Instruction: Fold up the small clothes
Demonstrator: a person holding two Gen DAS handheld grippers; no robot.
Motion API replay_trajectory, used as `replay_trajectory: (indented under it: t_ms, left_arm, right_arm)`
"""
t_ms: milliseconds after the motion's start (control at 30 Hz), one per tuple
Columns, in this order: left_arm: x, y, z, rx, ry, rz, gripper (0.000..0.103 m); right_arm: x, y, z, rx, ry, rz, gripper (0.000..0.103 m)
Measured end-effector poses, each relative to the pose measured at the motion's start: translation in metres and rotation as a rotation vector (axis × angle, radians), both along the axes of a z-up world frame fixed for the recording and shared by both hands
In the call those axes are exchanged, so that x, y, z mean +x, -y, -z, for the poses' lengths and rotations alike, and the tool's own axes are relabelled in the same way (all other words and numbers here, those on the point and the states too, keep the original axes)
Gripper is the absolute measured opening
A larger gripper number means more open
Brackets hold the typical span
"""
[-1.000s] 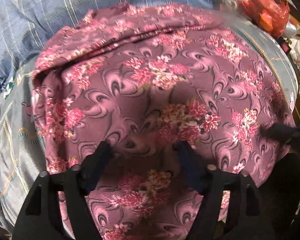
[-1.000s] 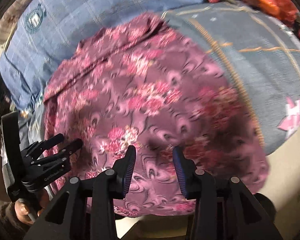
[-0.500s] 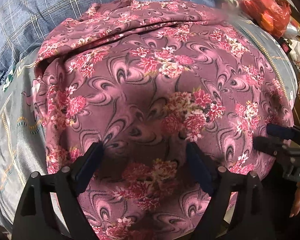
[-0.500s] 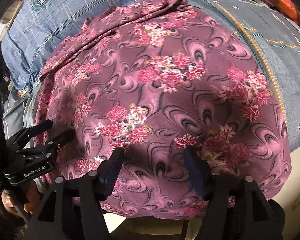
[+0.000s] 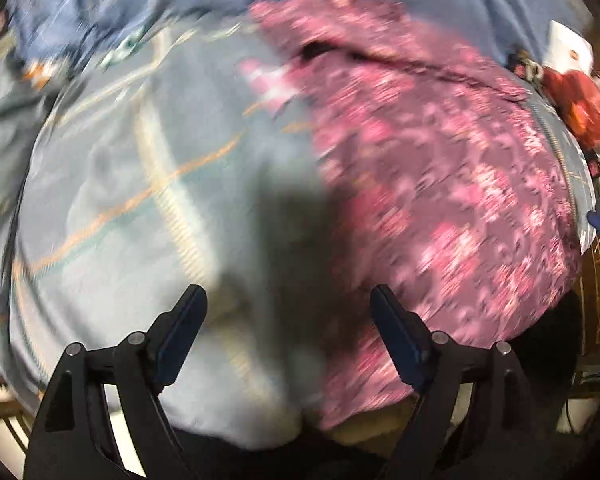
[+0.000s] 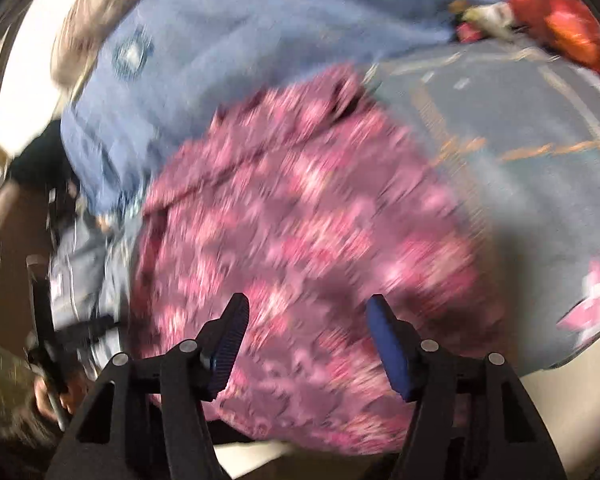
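Both grippers are black angular frames with round silver screw heads at the joints. The left gripper [image 5: 286, 320] and right gripper [image 6: 306, 328] carry dark blue ribbed pads on their fingers [image 6: 384, 334].

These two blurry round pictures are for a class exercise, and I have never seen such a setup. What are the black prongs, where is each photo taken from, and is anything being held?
No robot: a person holds a two-fingered tool in each hand, with a wide-angle camera on each looking along its fingers. The left tool hangs over the pale blue bedding; its jaws are closing slightly with nothing between them. The right tool hangs over the pink floral garment lying on that bedding; its jaws are also closing, pads not pressing the cloth. A red bag sits at the far edge. Nothing is held.
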State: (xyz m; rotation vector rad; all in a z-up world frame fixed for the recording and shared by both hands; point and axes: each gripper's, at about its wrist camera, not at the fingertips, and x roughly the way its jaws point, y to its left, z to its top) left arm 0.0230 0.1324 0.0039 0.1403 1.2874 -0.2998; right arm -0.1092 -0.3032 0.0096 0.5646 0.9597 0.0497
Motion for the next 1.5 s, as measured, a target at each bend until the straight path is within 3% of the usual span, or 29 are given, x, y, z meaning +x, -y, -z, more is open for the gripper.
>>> replay_trajectory:
  t_ms: [133, 267, 333, 467, 533, 667, 800, 867, 933, 967, 1033, 1067, 1100, 1133, 1233, 1333, 1500]
  left_arm:
    - [-0.018, -0.016, 0.008, -0.079, -0.095, 0.001, 0.084]
    - [-0.034, -0.011, 0.028, -0.081, -0.162, 0.027, 0.084]
    - [-0.041, -0.004, 0.032, -0.049, -0.146, 0.049, 0.085]
    - [-0.052, 0.025, 0.033, 0.063, -0.093, 0.119, 0.086]
    - [-0.060, 0.036, 0.033, 0.083, -0.085, 0.148, 0.086]
    - [-0.079, 0.042, 0.036, 0.036, -0.151, 0.170, 0.086]
    - [-0.077, 0.030, 0.044, 0.017, -0.199, 0.111, 0.086]
    - [-0.069, 0.022, 0.047, -0.017, -0.220, 0.054, 0.086]
    - [-0.064, 0.015, 0.051, -0.083, -0.248, 0.000, 0.086]
    - [-0.062, 0.013, 0.055, -0.105, -0.267, -0.020, 0.085]
    - [-0.062, 0.013, 0.064, -0.127, -0.306, -0.029, 0.069]
    - [-0.062, 0.015, 0.070, -0.149, -0.345, -0.020, 0.026]
    - [-0.061, 0.016, 0.077, -0.163, -0.393, -0.015, 0.004]
    - [-0.061, 0.017, 0.081, -0.170, -0.415, -0.025, 0.004]
    - [-0.060, 0.017, 0.072, -0.200, -0.393, -0.025, 0.003]
    - [-0.064, 0.018, 0.042, -0.273, -0.353, 0.029, 0.003]
    - [-0.053, 0.016, -0.016, -0.445, -0.229, 0.088, 0.003]
  right_arm:
    - [0.004, 0.031, 0.001, -0.028, -0.067, 0.031, 0.065]
    - [0.004, 0.053, 0.032, -0.090, -0.213, 0.033, 0.065]
    - [-0.007, 0.056, 0.042, -0.094, -0.259, 0.011, 0.064]
    - [-0.030, 0.055, 0.056, -0.131, -0.285, -0.054, 0.063]
    - [-0.038, 0.057, 0.064, -0.136, -0.306, -0.064, 0.065]
    - [-0.047, 0.057, 0.074, -0.074, -0.300, -0.115, 0.070]
    - [-0.049, 0.054, 0.071, -0.040, -0.263, -0.184, 0.070]
    - [-0.046, 0.055, 0.068, -0.022, -0.241, -0.224, 0.066]
    - [-0.045, 0.053, 0.066, 0.012, -0.227, -0.251, 0.053]
    - [-0.042, 0.050, 0.066, 0.023, -0.229, -0.271, 0.053]
    - [-0.037, 0.044, 0.067, -0.007, -0.239, -0.292, 0.049]
    - [-0.035, 0.041, 0.069, -0.018, -0.251, -0.304, 0.044]
    - [-0.035, 0.040, 0.070, -0.020, -0.257, -0.315, 0.028]
    - [-0.035, 0.037, 0.071, -0.027, -0.262, -0.332, 0.012]
    - [-0.038, 0.034, 0.066, -0.047, -0.249, -0.361, 0.009]
    - [-0.042, 0.035, 0.050, 0.024, -0.198, -0.389, 0.008]
    - [-0.045, 0.037, -0.002, 0.132, -0.008, -0.436, 0.007]
